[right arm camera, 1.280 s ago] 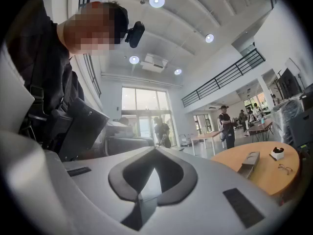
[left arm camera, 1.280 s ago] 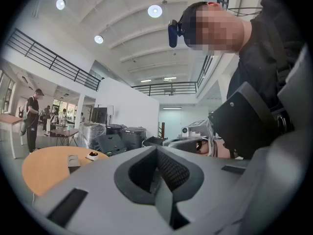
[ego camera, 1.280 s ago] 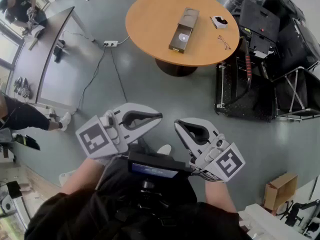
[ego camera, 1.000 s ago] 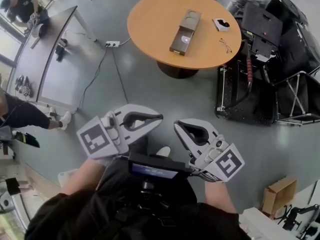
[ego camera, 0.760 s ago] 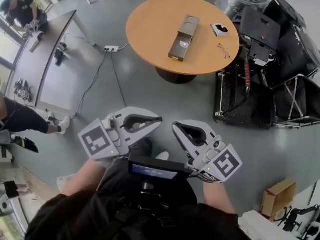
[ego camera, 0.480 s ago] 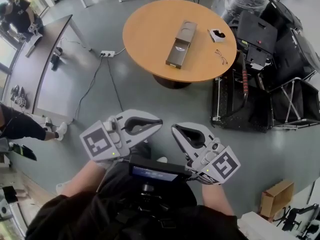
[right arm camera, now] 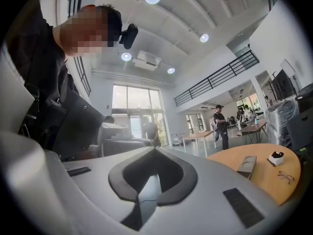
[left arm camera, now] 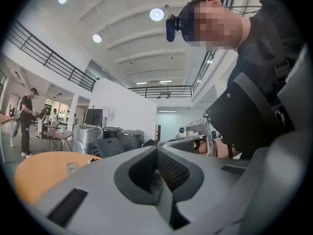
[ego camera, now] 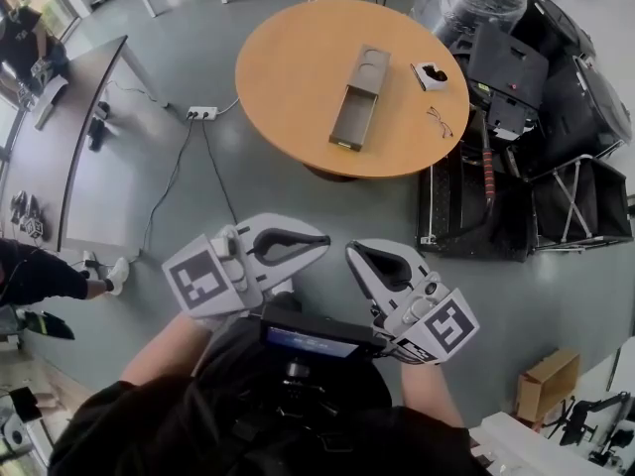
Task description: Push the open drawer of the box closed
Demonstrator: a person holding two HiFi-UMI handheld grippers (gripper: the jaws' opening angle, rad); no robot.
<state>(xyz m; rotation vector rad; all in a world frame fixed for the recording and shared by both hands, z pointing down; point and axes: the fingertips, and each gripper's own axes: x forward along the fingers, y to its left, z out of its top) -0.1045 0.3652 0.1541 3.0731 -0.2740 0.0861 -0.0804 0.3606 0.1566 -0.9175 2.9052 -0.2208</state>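
A long grey box (ego camera: 369, 65) lies on the round wooden table (ego camera: 288, 67) far ahead, its drawer (ego camera: 347, 119) pulled out toward me. The right gripper view also shows the box (right arm camera: 247, 165) on the table (right arm camera: 259, 180), off to the right. Both grippers are held close to my body, well short of the table and touching nothing. My left gripper (ego camera: 324, 238) is shut and empty, with its jaws meeting in its own view (left arm camera: 157, 149). My right gripper (ego camera: 350, 253) is shut and empty as well (right arm camera: 155, 150).
A small white holder (ego camera: 429, 72) and a pair of glasses (ego camera: 439, 119) lie on the table right of the box. Black cases (ego camera: 511, 62) and a metal rack (ego camera: 466, 201) crowd the right. A power strip (ego camera: 201, 113) with cables lies on the grey floor; a dark desk (ego camera: 69, 137) stands left.
The table with the box has drifted left and a little lower in the head view. Both grippers stay shut near my body.
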